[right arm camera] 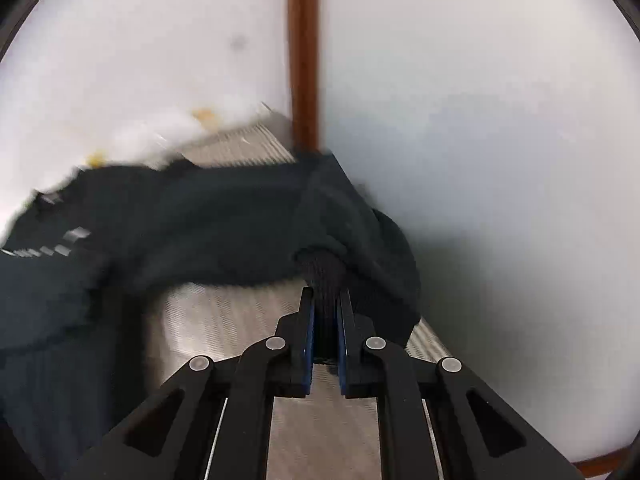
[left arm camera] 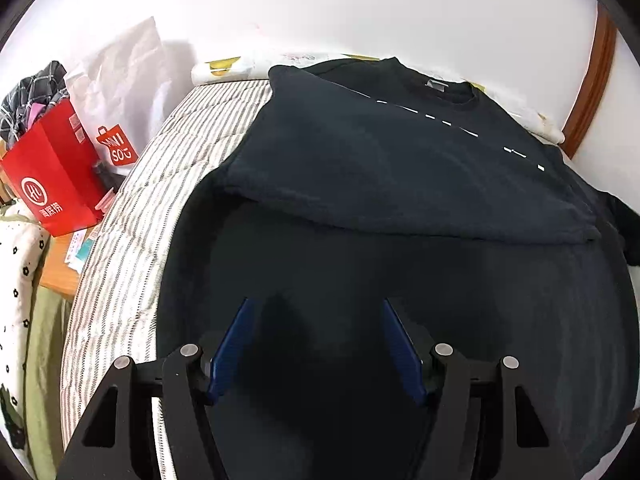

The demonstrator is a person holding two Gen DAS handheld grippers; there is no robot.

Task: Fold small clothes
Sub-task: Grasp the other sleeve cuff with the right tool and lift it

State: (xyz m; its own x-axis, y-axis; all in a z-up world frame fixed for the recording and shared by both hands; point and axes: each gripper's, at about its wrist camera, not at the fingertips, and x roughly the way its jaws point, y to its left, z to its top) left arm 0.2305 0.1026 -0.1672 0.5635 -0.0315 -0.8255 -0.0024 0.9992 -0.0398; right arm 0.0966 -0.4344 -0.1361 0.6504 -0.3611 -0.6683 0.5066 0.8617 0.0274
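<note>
white walls stand behind the striped bed, and the dark shirt lies spread on it with one side folded over. the right claw pinches the shirt's sleeve at the bed's 3 o'clock edge, while the left claw hangs spread and empty over the shirt's 6 o'clock end. carry the sleeve slowly toward 9 o'clock and lay it flat, keeping the pinch tight.

So the shirt lies spread on the bed, collar toward the wall. Left of the bed there's a bag. Right tongs pinch the shirt's edge; left tongs sit over it.
</note>
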